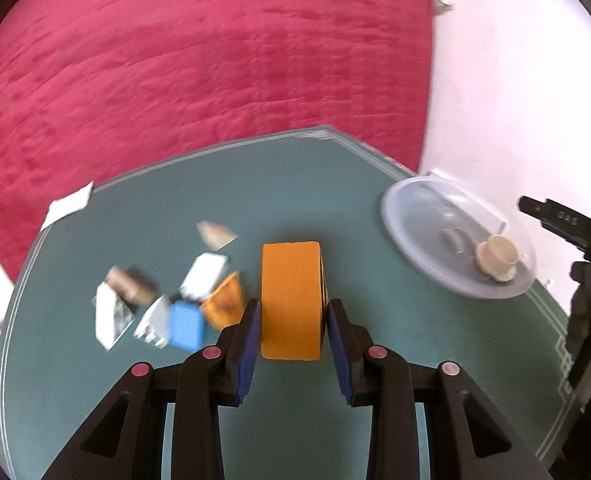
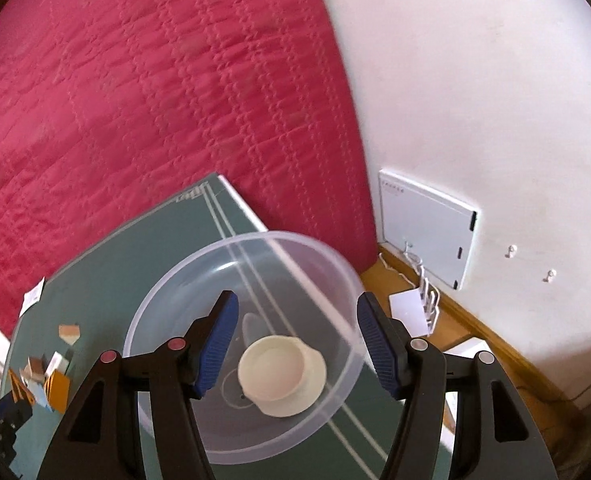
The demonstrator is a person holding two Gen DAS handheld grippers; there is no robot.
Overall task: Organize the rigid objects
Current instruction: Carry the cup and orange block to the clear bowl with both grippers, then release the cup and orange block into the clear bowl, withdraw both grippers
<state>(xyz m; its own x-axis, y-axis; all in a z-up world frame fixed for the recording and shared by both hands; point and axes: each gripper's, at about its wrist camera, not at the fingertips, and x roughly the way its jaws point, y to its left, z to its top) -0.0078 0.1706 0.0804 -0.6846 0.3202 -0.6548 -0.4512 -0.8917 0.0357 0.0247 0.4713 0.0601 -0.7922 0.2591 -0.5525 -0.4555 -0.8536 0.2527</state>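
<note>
Left tongs (image 1: pixel 293 332) pinch orange block (image 1: pixel 291 300) above the surface (image 1: pixel 327 184), likely for carrying to bowl (image 2: pixel 337 268). Right tongs (image 2: pixel 297 340) spread, empty, over bowl holding cream lid (image 2: pixel 281 376).

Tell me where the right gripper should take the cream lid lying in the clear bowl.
Take the cream lid by its raised round wall, from straight above through the clear bowl's open top. It lies flat, so the thin flange gives little purchase. The right gripper is open.
</note>
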